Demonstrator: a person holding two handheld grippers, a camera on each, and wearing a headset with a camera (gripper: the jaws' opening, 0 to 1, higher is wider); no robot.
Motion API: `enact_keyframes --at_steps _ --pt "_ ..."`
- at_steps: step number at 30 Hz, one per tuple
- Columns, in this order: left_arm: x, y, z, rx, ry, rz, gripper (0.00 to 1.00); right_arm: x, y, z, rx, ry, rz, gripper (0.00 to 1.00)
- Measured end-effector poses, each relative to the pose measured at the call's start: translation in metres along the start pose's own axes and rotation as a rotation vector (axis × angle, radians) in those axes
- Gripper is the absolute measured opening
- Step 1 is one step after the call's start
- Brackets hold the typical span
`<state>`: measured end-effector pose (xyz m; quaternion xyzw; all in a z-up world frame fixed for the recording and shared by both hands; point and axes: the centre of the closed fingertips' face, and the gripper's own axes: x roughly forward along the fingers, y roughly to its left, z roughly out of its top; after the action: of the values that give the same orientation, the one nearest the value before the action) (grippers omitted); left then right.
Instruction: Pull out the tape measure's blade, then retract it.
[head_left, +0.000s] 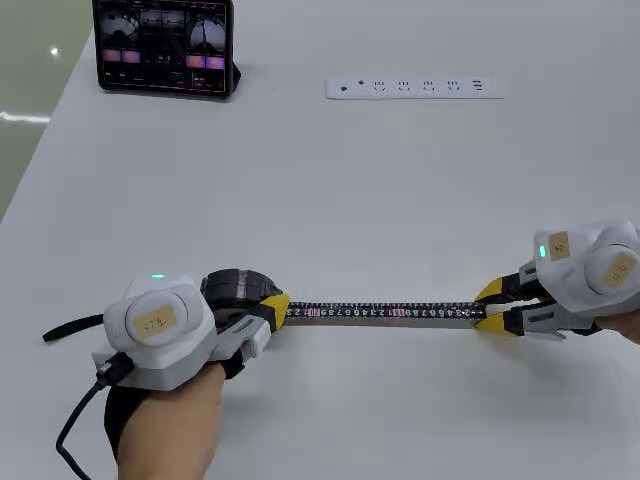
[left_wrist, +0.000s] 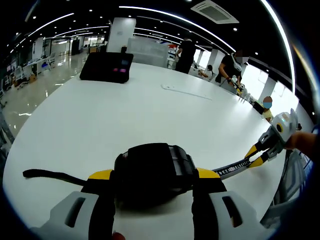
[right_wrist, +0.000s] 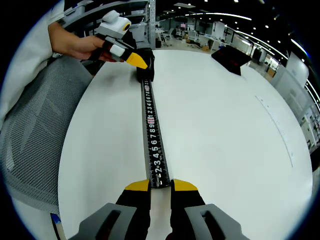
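Observation:
The black tape measure case rests on the white table, with my left gripper shut on it between its yellow-tipped fingers. Its dark blade is pulled out to the right, lying flat along the table with white numbers showing. My right gripper is shut on the blade's end. A black wrist strap trails left from the case. The right gripper view shows the left gripper and the case at the blade's far end.
A tablet with a lit screen stands at the table's far left. A white power strip lies at the far right. A black cable hangs from the left gripper. People stand beyond the table's far edge.

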<state>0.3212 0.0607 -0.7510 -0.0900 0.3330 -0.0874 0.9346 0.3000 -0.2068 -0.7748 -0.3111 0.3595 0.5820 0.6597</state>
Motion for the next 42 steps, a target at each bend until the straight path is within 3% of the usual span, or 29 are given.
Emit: enact_keyframes --at_steps 26,42 --pt "-0.001 0.001 0.001 -0.035 -0.009 -0.027 0.57 0.022 0.002 0.037 -0.023 -0.043 0.038 0.11" --pt "-0.003 0.001 0.001 -0.047 -0.014 -0.037 0.57 0.033 -0.002 0.048 -0.023 -0.063 0.055 0.11"
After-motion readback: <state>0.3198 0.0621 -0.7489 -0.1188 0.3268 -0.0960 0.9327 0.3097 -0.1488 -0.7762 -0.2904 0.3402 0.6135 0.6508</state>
